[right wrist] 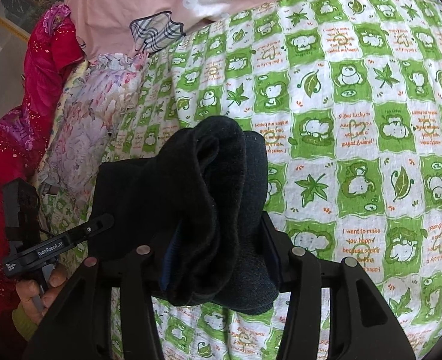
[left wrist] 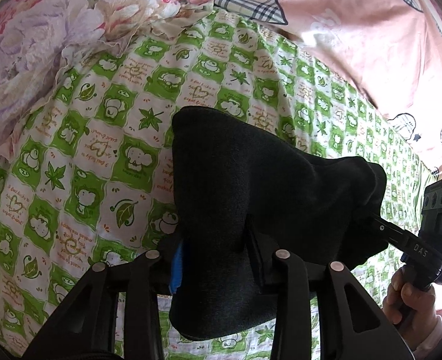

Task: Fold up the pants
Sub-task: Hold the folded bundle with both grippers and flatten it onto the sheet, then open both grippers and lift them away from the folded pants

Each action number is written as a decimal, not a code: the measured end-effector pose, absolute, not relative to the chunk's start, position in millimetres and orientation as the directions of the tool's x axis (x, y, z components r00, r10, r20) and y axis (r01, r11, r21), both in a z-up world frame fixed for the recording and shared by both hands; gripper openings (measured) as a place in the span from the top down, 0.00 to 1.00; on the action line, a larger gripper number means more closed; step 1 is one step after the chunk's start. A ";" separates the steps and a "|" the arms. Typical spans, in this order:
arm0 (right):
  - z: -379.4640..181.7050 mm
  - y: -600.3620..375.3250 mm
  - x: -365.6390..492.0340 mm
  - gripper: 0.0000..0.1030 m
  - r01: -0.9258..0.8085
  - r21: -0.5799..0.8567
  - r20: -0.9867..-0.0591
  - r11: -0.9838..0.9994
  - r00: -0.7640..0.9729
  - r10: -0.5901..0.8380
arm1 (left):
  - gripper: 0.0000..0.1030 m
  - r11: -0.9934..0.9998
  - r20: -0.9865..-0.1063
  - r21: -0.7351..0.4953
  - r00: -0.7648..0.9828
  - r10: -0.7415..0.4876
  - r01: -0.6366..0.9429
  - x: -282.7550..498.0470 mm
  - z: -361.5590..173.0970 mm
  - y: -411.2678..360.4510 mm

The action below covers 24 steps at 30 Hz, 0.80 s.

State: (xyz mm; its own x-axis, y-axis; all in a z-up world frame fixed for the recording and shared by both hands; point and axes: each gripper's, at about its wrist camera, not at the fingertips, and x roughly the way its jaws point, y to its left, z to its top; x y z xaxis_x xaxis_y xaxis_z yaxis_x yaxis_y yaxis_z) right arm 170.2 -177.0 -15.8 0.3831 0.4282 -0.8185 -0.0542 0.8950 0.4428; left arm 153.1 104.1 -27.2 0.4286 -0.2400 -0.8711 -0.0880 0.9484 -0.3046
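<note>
Left gripper is clamped on the dark pants, and the right gripper is pinching the same bundle from the other end. The pants hang bunched between the two, lifted above the green checked bedsheet, long axis running gripper to gripper. Neither side is nearer; they share the load. Plenty of open sheet ahead in centre frame, while the floral pillow upper left and pink quilt upper right hem things in.
</note>
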 end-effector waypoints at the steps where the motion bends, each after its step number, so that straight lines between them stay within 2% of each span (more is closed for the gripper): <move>1: -15.7 -176.8 170.0 0.47 -0.056 0.440 -0.820 0.896 0.382 0.426 | 0.60 0.949 -0.873 -0.302 0.427 -0.237 -0.090 153.1 -27.3 104.0; 4: -15.0 -180.4 167.9 0.45 -0.055 0.431 -0.824 0.901 0.383 0.418 | 0.52 0.955 -0.881 -0.281 0.422 -0.215 -0.099 151.6 -26.8 103.5; 10: -7.4 -189.3 162.0 0.42 -0.044 0.423 -0.822 0.905 0.402 0.404 | 0.46 0.962 -0.882 -0.252 0.434 -0.184 -0.104 142.3 -21.2 103.5; 13: -2.4 -191.7 157.9 0.42 -0.045 0.415 -0.822 0.909 0.410 0.395 | 0.39 0.963 -0.882 -0.241 0.441 -0.167 -0.118 136.9 -17.6 104.8; 19: 8.3 -193.8 143.9 0.36 -0.053 0.380 -0.826 0.923 0.430 0.365 | 0.33 0.964 -0.876 -0.228 0.461 -0.141 -0.139 122.5 -8.3 106.5; 24: 17.4 -192.0 130.2 0.35 -0.081 0.354 -0.827 0.932 0.439 0.352 | 0.30 0.965 -0.871 -0.216 0.477 -0.121 -0.150 108.2 -0.7 105.3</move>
State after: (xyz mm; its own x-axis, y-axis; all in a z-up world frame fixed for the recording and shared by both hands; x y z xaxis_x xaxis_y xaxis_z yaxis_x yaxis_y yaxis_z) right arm 130.2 -192.0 17.4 0.4389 0.3523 -0.8266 -0.0811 0.9317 0.3541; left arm 108.2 105.3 -0.7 0.4770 -0.1207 -0.8706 -0.1497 0.9649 -0.2158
